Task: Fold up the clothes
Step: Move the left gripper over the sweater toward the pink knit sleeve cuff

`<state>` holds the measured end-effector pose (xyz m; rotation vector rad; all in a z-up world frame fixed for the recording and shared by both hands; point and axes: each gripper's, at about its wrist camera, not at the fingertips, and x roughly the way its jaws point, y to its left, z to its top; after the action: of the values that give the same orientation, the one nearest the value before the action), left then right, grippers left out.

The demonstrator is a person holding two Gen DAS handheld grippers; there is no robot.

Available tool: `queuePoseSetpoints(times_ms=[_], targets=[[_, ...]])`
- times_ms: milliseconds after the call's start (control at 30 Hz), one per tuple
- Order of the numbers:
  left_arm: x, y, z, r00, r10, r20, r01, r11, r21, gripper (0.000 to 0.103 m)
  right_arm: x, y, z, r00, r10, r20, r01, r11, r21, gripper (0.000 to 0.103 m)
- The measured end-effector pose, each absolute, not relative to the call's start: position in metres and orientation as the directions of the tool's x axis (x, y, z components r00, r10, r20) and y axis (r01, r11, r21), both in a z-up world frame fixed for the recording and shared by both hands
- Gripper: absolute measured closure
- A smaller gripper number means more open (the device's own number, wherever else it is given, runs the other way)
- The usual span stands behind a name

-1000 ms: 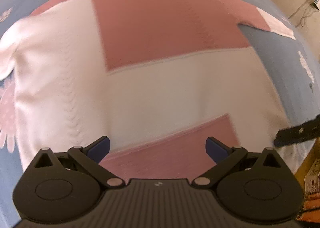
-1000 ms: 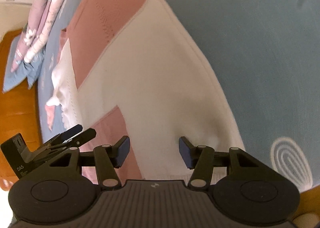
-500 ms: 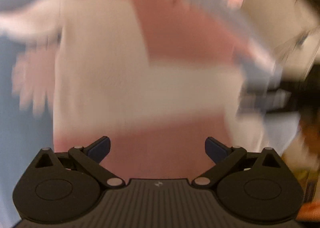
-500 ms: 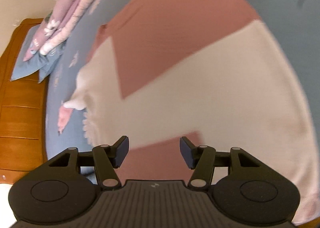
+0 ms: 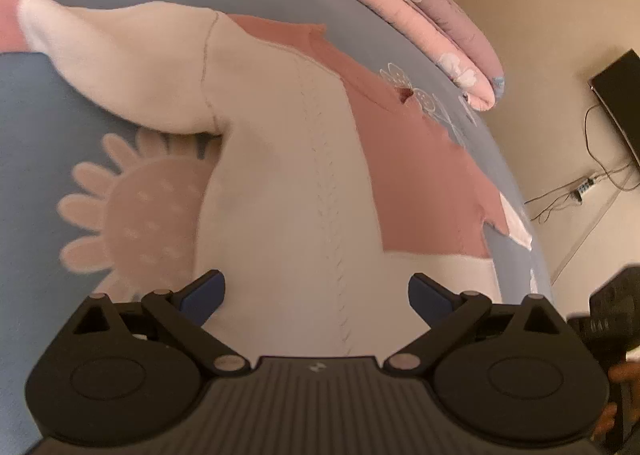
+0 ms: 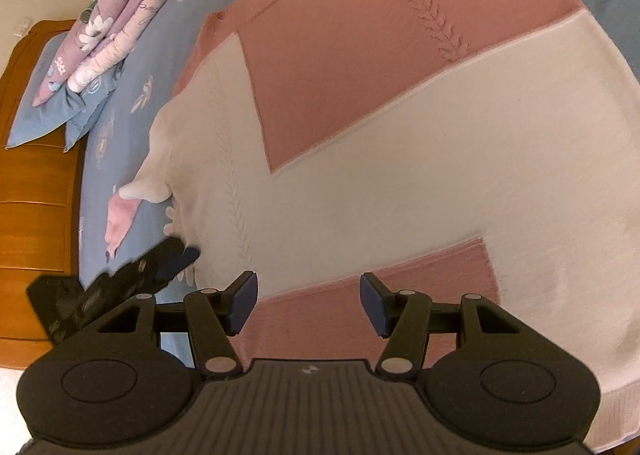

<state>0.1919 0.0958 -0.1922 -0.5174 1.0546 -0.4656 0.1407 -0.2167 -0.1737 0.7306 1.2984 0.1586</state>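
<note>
Both grippers' jaws open and empty over sweater hem on bed; shallow pinch risks lifting one layer only

A pink-and-cream colour-blocked sweater lies on a blue bedsheet printed with pale flowers.

Blue bedsheet, folded floral quilt

Both wrist views look down, close over sweater on bed, shared.
</note>
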Motion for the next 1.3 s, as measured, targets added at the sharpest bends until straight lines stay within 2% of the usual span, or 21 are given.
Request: queuePoseSetpoints(times_ms=[67,133,433,600,733,833,1033,1167,1300], targets=[[0.190,0.101,-0.186,0.424,-0.571,-0.703,0.091,0.799,-0.594,0.005,0.143,-0.212,-0.174,0.292,0.508,-0.810,0.282,0.764,0.581,0.041],[0.191,0.101,-0.181,0.441,-0.588,-0.678,0.063,0.774,-0.630,0.005,0.145,-0.206,-0.173,0.294,0.513,-0.807,0.270,0.765,0.585,0.041],[0.182,0.099,-0.203,0.381,-0.647,-0.660,0.085,0.736,-0.672,0.005,0.154,-0.195,-0.176,0.293,0.505,-0.812,0.283,0.765,0.579,0.041],[0.173,0.112,-0.191,0.333,-0.643,-0.690,0.101,0.751,-0.652,0.005,0.154,-0.197,-0.180,0.292,0.506,-0.812,0.296,0.759,0.580,0.041],[0.215,0.116,-0.165,0.434,-0.674,-0.597,0.158,0.710,-0.687,0.005,0.155,-0.192,-0.182,0.298,0.505,-0.810,0.304,0.754,0.582,0.041],[0.263,0.099,-0.168,0.463,-0.694,-0.551,0.191,0.686,-0.702,0.004,0.156,-0.188,-0.186,0.298,0.506,-0.809,0.312,0.749,0.584,0.041],[0.311,0.078,-0.204,0.399,-0.631,-0.665,0.100,0.751,-0.653,0.006,0.160,-0.184,-0.188,0.300,0.497,-0.814,0.320,0.751,0.577,0.040],[0.289,0.088,-0.202,0.405,-0.591,-0.697,0.136,0.793,-0.594,0.005,0.162,-0.187,-0.192,0.297,0.493,-0.818,0.334,0.748,0.573,0.040],[0.277,0.097,-0.202,0.401,-0.585,-0.705,0.140,0.800,-0.584,0.005,0.167,-0.190,-0.196,0.293,0.493,-0.819,0.342,0.746,0.571,0.040]])
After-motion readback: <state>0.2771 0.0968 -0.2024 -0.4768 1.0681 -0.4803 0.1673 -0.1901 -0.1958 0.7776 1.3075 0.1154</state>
